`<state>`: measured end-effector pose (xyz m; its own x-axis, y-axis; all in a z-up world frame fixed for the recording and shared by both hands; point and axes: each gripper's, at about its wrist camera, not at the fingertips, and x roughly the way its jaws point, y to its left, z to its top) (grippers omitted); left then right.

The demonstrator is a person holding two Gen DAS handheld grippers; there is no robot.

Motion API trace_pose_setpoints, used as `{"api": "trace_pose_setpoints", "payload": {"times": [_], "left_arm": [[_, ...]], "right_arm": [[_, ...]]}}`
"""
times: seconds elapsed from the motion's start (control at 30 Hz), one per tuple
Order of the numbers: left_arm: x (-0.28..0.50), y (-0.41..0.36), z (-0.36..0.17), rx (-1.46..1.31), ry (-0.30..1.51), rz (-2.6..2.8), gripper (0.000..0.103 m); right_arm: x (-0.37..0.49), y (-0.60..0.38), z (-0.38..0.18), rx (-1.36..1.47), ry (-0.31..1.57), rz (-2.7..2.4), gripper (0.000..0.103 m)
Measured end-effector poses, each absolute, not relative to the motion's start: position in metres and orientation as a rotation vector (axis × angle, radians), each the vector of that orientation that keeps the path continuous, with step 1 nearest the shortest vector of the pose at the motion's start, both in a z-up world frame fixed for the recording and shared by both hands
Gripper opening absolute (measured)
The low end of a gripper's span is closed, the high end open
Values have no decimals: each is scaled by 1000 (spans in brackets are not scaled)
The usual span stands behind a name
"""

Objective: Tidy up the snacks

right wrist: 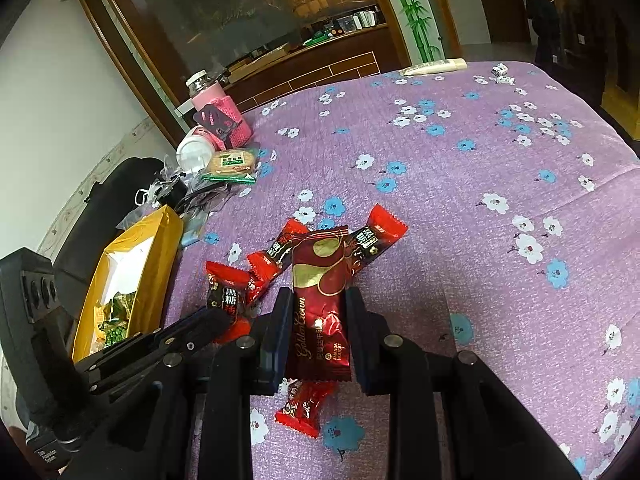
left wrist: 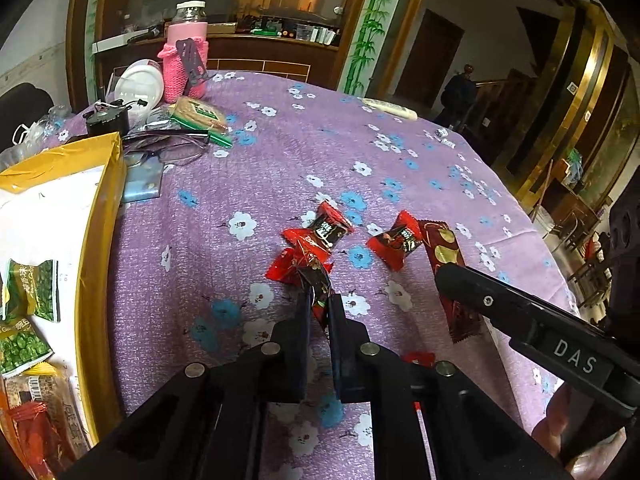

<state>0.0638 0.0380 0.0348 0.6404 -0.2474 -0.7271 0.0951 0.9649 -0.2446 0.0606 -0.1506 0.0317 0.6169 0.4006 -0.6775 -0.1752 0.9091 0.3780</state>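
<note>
While my left hand-held gripper (left wrist: 319, 304) is pinched tight on the twisted end of a red black-sugar candy (left wrist: 308, 270), the candy itself sticks out ahead of the fingertips, low over the purple flowered tablecloth (left wrist: 280, 160), with two more candies of the same kind (left wrist: 328, 228) (left wrist: 396, 242) lying just beyond it. My right hand-held gripper (right wrist: 318, 312) is clamped across the middle of a dark red Golden Crown nougat bar (right wrist: 320, 300), whose long axis runs straight along my fingers, its top end pointing away from me and its bottom end hanging back between the jaws. Another red candy (right wrist: 304, 408) lies on the cloth under that gripper. What the next move turns on, I judge, is the yellow box (left wrist: 100, 216): it lies to the left of both grippers, at the table's left edge, with green pea packets (left wrist: 28, 292) already inside. My left hand is plainly the nearer one, so its candy should go in first; the right must cross over the scattered candies to reach it. Behind the box sit eyeglasses (left wrist: 172, 148), a biscuit pack (left wrist: 200, 114) and a jar in a pink knitted sleeve (left wrist: 186, 60), well clear of the path.
</note>
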Motion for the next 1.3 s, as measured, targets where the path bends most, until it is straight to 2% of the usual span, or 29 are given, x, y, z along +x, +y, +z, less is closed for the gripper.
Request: {"api": "trace_pose_setpoints", "payload": {"times": [0.43,0.6,0.9,1.3], "left_arm": [[81,42,20,-233,898,-149,8],[86,48,13,-274,922,-124,19],[83,48,14,-237,906,-111,7],[49,26,40,-168,818,-117,6]], "right_arm": [[63,-149,28,284,861,332,25],[63,-146,27,276,867,334,25],[63,-146,29,272,856,327,25],[62,-154,34,295,826,313,25]]}}
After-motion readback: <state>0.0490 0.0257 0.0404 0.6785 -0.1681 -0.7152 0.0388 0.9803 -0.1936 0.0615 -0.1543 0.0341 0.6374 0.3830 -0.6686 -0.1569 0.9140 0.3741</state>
